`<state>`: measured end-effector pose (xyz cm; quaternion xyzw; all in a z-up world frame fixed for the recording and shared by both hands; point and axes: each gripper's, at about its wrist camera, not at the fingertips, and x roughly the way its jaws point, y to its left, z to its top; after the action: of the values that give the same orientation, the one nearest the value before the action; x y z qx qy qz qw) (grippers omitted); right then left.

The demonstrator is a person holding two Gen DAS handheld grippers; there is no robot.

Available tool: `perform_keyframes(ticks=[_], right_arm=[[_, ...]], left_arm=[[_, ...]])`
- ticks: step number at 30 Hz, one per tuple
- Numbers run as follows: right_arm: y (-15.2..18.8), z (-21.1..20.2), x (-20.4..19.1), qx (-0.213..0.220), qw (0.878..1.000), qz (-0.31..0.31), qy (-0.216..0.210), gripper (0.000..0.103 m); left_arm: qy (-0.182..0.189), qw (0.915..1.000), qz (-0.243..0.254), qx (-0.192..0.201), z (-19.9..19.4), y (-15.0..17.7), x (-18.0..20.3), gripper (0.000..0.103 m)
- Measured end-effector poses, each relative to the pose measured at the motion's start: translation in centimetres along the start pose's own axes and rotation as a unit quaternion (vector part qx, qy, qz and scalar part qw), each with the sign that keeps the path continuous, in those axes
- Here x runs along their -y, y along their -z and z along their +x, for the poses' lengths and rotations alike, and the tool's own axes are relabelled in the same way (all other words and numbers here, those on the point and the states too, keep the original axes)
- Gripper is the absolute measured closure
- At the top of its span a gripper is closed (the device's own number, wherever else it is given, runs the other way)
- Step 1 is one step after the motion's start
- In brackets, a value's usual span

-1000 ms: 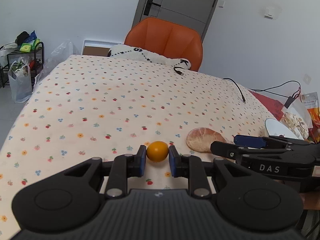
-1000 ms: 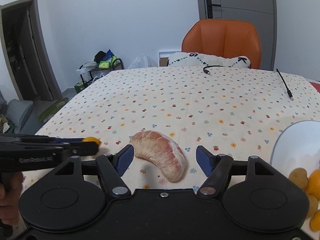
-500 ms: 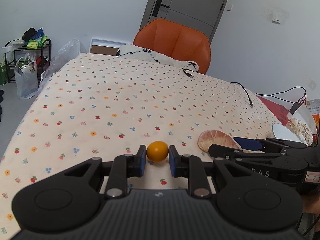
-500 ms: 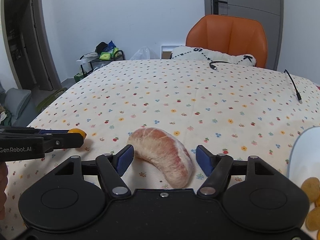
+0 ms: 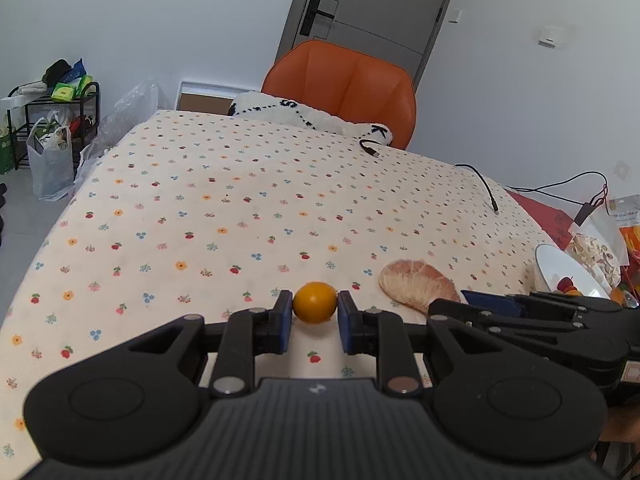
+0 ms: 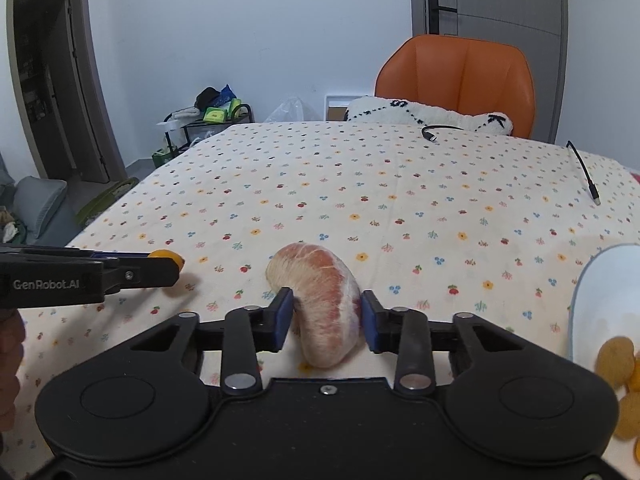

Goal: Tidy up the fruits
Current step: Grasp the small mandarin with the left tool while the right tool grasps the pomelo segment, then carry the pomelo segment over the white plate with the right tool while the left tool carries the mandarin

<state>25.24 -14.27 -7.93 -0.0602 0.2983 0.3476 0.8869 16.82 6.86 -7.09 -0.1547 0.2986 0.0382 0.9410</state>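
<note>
left gripper [image 5: 315, 322]: clamping a small orange fruit [image 5: 315, 308] just above the floral tablecloth [image 5: 240, 208], near its front edge | right gripper [image 6: 327, 316]: jaws just closing, pads pressing a peeled pomelo segment [image 6: 320, 300] lying nearby, beside a white bowl [image 6: 600, 300]

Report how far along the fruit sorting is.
Done: several small yellow-orange fruits already lie by the white bowl. In hand: the left gripper is shut on a small orange fruit; the right gripper has just been closing, its pads now against the peeled pomelo segment on the floral cloth. Left: carrying both over to the bowl.
</note>
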Motion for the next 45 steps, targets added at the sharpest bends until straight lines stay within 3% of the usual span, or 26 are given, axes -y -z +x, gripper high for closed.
perform_keyframes(ticks=[17, 26, 31, 35, 45], right_arm=[[1.8, -2.6, 1.0, -0.007, 0.999, 0.037, -0.023, 0.07], [1.1, -1.4, 0.1, -0.006, 1.0, 0.003, -0.015, 0.055], [0.9, -0.8, -0.4, -0.006, 1.0, -0.017, -0.016, 0.055], [0.9, -0.9, -0.6, -0.005, 1.0, -0.029, -0.01, 0.062], [0.6, -2.9, 0.4, 0.014, 1.0, -0.004, -0.001, 0.064]], left_arm=[[0.005, 1.0, 0.005, -0.001, -0.4, 0.4, 0.8, 0.081], [0.004, 1.0, -0.002, 0.0, -0.3, 0.3, 0.1, 0.081], [0.006, 1.0, -0.004, 0.0, -0.3, 0.3, -0.1, 0.081], [0.008, 1.0, -0.002, -0.001, -0.3, 0.3, 0.1, 0.081], [0.023, 0.9996, 0.015, 0.009, -0.6, -0.4, 2.1, 0.081]])
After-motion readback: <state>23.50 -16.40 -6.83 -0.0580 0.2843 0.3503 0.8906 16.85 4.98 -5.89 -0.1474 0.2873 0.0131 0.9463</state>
